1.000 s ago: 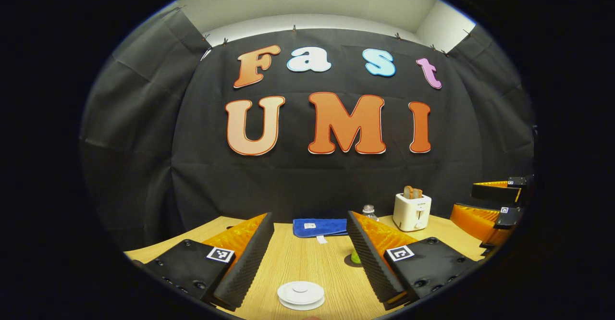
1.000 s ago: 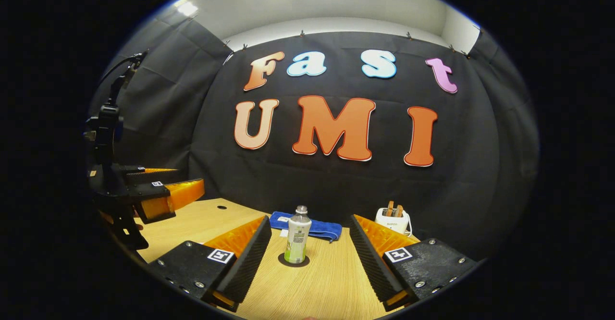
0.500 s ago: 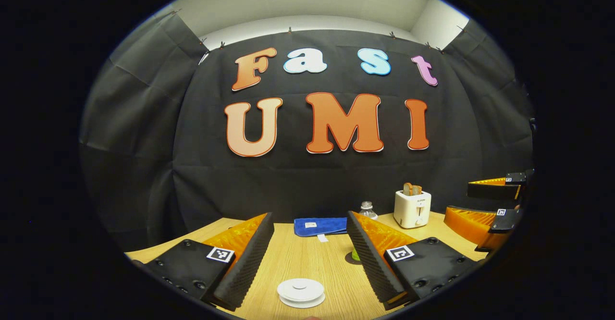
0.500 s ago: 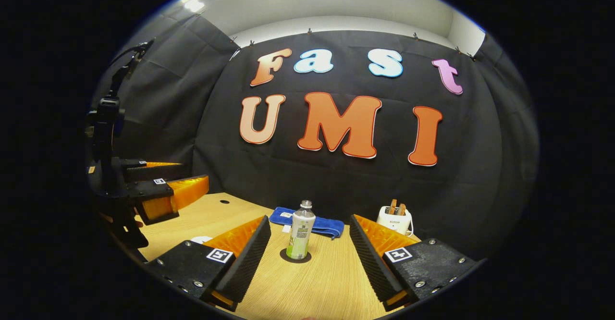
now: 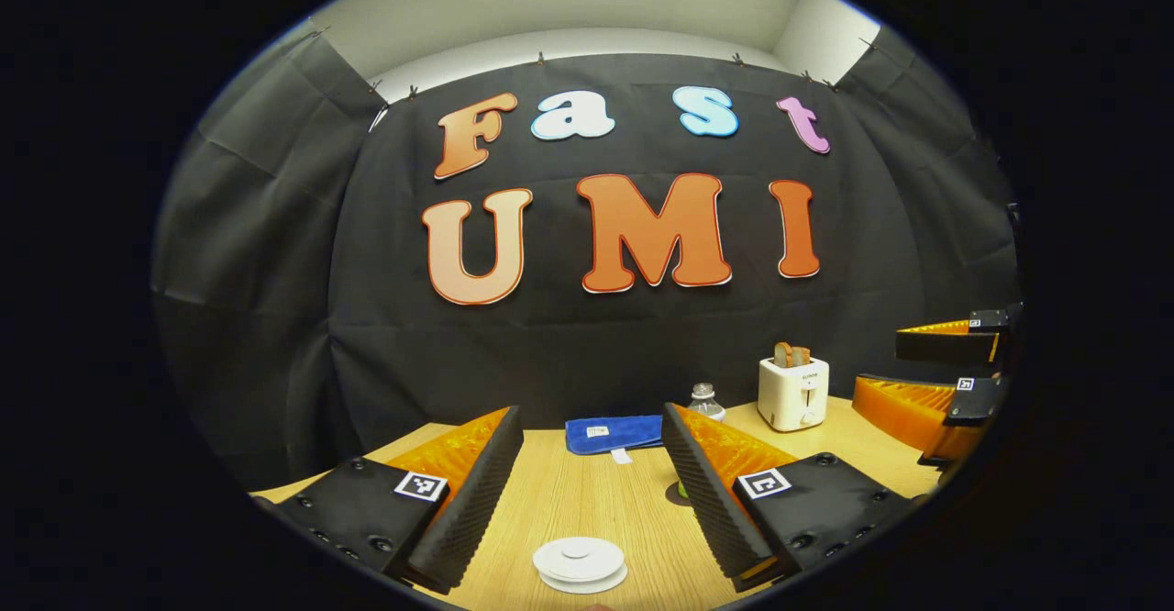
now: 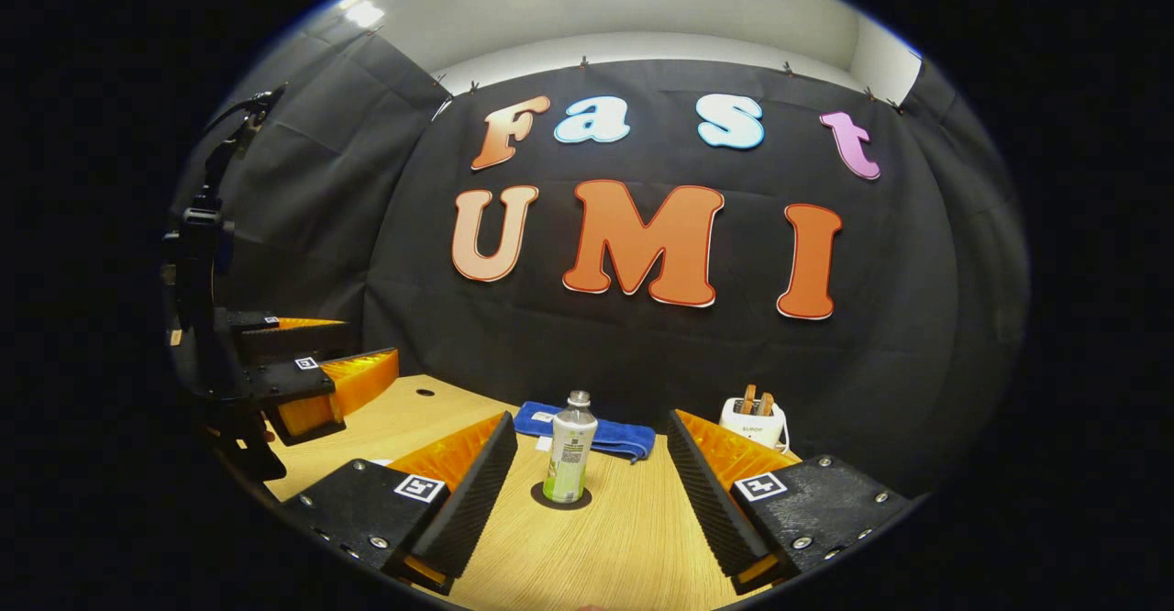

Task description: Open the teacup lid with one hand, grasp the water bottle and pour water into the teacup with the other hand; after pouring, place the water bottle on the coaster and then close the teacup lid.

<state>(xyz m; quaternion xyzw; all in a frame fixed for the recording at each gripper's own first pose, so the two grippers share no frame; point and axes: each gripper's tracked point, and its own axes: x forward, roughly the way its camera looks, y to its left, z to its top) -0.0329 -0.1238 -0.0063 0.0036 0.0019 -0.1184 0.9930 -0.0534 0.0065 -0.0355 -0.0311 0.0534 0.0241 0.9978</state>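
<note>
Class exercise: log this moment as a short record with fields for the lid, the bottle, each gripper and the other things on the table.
Lid: round white teacup lid, closed, on the table between the left gripper's fingers
Bottle: clear plastic water bottle, upright on the dark round coaster
Left gripper: jaws open, holding nothing
Right gripper: jaws open, aimed at the bottle, apart from it
Other: folded blue cloth; white toaster holding toast
Surface: light wooden table

Left gripper (image 5: 592, 464) and right gripper (image 6: 592, 464), jaws apart
</note>
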